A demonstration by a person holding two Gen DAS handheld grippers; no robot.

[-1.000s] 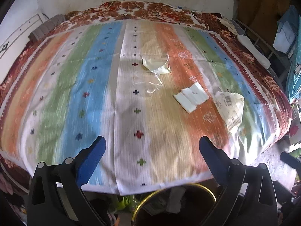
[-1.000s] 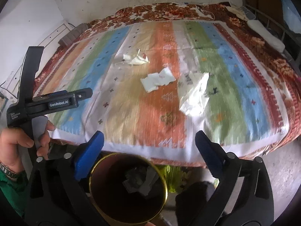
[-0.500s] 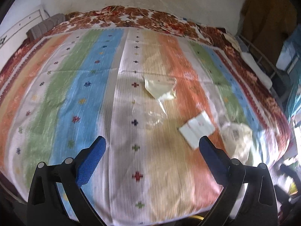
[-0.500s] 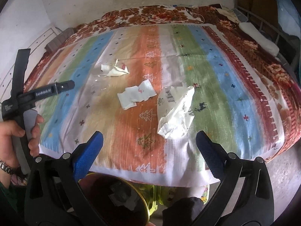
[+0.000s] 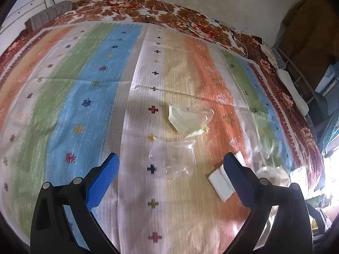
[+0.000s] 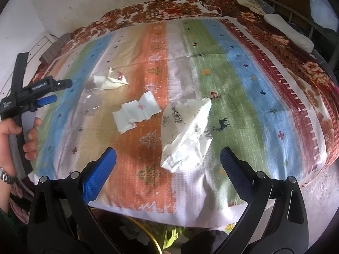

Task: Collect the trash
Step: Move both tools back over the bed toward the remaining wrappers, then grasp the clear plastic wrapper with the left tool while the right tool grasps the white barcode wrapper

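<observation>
We see both grippers hanging over a bed covered by a striped cloth [image 5: 101,89], with four bits of trash lying on it.

In the left wrist view, the left gripper [image 5: 170,167] has its jaws spread wide and holds nothing. A clear wrapper [image 5: 171,158] lies flat between its fingers, about the middle of the view. A yellowish wrapper [image 5: 189,119] sits just beyond it at 12 o'clock, near but apart. A folded white paper [image 5: 220,183] lies at 4 o'clock, partly hidden behind the right finger. Further toward 4 o'clock a crumpled bag [image 5: 271,174] shows as a blur.

In the right wrist view, the right gripper [image 6: 167,158] is also released, jaws wide, empty. The crumpled bag [image 6: 186,135], printed with a barcode, lies just ahead between its fingers. The folded paper [image 6: 137,112] sits at 10 o'clock from the bag, near it but not touching. The yellowish wrapper [image 6: 112,80] lies further out at 11 o'clock, with the clear wrapper [image 6: 91,103] just beside it. At 9 o'clock a hand [image 6: 14,135] grips the handle of the left gripper [image 6: 45,100], which hangs over the cloth's left part near the clear wrapper. A yellow rim [image 6: 148,230] peeks out below the bed edge at 6 o'clock.
</observation>
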